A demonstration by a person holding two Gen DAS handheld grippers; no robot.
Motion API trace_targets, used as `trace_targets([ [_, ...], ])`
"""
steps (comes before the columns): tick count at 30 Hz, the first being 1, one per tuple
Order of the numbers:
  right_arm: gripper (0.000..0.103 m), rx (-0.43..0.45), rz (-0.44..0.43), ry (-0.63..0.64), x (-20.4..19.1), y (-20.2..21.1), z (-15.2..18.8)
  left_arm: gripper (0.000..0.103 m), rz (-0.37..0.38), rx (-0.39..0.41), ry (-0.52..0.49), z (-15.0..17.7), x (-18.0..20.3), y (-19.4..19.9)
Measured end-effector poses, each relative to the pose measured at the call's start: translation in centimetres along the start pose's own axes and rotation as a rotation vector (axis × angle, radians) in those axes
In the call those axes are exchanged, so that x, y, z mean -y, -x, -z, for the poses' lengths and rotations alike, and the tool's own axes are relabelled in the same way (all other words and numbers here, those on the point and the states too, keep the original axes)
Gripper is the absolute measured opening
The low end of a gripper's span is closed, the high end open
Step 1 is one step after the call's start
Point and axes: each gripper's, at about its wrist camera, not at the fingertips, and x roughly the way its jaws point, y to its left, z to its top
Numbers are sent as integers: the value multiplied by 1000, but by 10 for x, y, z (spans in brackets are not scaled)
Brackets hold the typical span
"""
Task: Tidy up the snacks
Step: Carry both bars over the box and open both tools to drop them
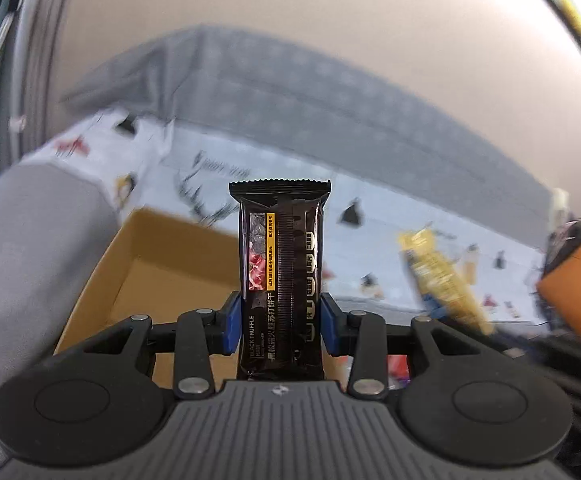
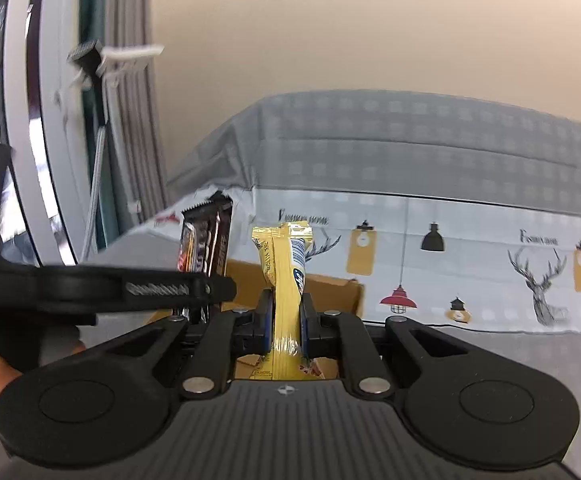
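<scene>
At the frame centre of each wrist view, the left tongs [image 1: 281, 320] pinch an upright black cracker packet [image 1: 281, 276] and the right tongs [image 2: 286, 320] pinch a yellow snack packet [image 2: 286, 280], both held above the open cardboard box [image 1: 162, 268].

Patterned cloth [image 2: 470, 264], grey headboard [image 2: 410, 148], beige wall [image 2: 370, 32], window frame [image 2: 26, 120].

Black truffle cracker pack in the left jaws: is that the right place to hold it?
Yes. The left gripper clamps the black truffle cracker pack across its narrow width near the lower end, coming from below along its length; the flat long sides suit the pads.
</scene>
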Motion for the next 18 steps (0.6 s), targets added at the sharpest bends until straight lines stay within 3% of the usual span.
trace_targets([
  [5,14,-94,22,32,-16,-44,11,43,-40,-188,90,22,-45,-67],
  [12,14,-223,46,38,-24,-101,31,43,-97,-295,115,22,-77,-104],
  [18,14,-355,42,-46,-25,-151,57,43,-111,-377,106,38,-98,-130],
])
